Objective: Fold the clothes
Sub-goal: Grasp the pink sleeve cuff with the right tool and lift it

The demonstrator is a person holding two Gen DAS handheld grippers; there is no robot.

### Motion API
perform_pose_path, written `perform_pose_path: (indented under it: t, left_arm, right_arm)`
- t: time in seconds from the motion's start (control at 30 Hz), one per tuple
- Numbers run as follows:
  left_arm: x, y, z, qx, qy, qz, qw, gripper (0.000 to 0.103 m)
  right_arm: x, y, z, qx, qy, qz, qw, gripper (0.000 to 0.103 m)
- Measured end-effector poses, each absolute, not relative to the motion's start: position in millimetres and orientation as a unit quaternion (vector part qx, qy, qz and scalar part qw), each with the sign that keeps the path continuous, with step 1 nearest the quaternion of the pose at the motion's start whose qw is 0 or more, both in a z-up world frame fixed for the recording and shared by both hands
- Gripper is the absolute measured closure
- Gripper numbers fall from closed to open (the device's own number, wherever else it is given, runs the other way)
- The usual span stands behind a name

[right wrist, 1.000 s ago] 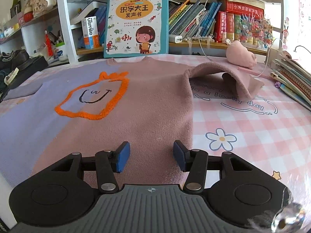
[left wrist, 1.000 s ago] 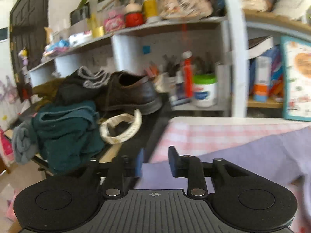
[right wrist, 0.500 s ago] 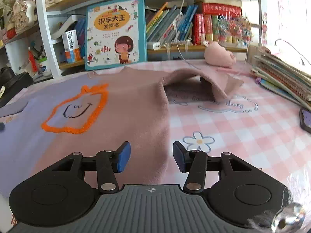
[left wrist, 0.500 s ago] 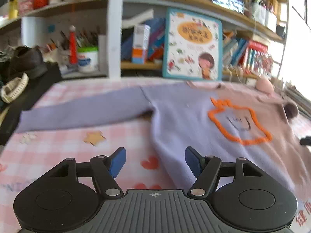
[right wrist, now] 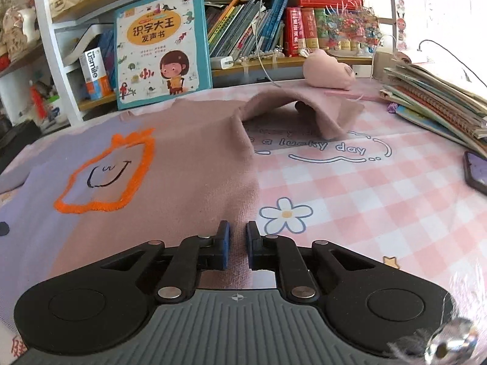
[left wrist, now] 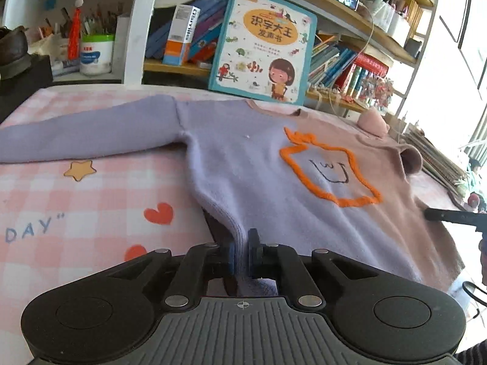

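Note:
A sweater (left wrist: 243,158), lilac on one half and dusty pink on the other with an orange outline figure, lies flat on the pink checked tablecloth (left wrist: 76,206). Its lilac sleeve stretches out to the left. My left gripper (left wrist: 241,251) is shut on the lilac bottom corner of the hem, which bunches up between the pads. In the right wrist view the sweater (right wrist: 188,164) shows its pink side, with the pink sleeve folded over at the back. My right gripper (right wrist: 236,245) is shut on the pink corner of the hem, near the sweater's right edge.
A children's picture book (right wrist: 161,48) leans on the bookshelf behind the table. A pink plush toy (right wrist: 330,71) lies at the back, a pile of notebooks (right wrist: 435,103) and a phone (right wrist: 476,172) at the right. A dark shoe (left wrist: 12,51) sits far left.
The left gripper swung from the cluttered shelf and clothes pile down to the sweater, opened wide, then closed on the lilac hem. The right gripper's jaws closed on the pink hem.

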State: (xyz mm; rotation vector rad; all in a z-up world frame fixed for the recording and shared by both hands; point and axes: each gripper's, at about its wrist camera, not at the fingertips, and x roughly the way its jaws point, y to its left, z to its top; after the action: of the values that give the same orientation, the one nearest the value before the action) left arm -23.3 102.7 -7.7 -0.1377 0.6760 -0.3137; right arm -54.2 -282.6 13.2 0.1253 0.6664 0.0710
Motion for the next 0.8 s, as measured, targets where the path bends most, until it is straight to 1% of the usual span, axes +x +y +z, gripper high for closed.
perform_pose_path:
  t: [0.13, 0.6, 0.67, 0.7, 0.73, 0.77, 0.8]
  left_arm:
    - [-23, 109, -4, -0.066, 0.332, -0.141, 0.930, 0.097]
    - [-24, 105, -6, -0.054, 0.333, -0.137, 0.931, 0.095]
    - [-24, 104, -6, -0.052, 0.334, -0.135, 0.931, 0.094]
    - [-24, 105, -5, -0.051, 0.334, -0.134, 0.932, 0.091]
    - [-24, 107, -4, -0.051, 0.333, -0.132, 0.932, 0.086]
    - [-26, 108, -2, -0.051, 0.327, -0.123, 0.935, 0.084]
    - [-27, 110, 0, -0.051, 0.320, -0.113, 0.939, 0.081]
  right_arm:
    - [-60, -274, 13, 0.041, 0.330, 0.049, 0.942, 0.093]
    - [-51, -280, 10, 0.076, 0.328, 0.050, 0.940, 0.092]
    - [-50, -279, 11, 0.075, 0.331, 0.050, 0.939, 0.091]
    - [-50, -280, 12, 0.081, 0.331, 0.050, 0.939, 0.086]
    - [-50, -284, 13, 0.091, 0.330, 0.051, 0.938, 0.076]
    - [-49, -289, 14, 0.105, 0.326, 0.052, 0.938, 0.071]
    - [-47, -296, 17, 0.126, 0.319, 0.053, 0.938, 0.063]
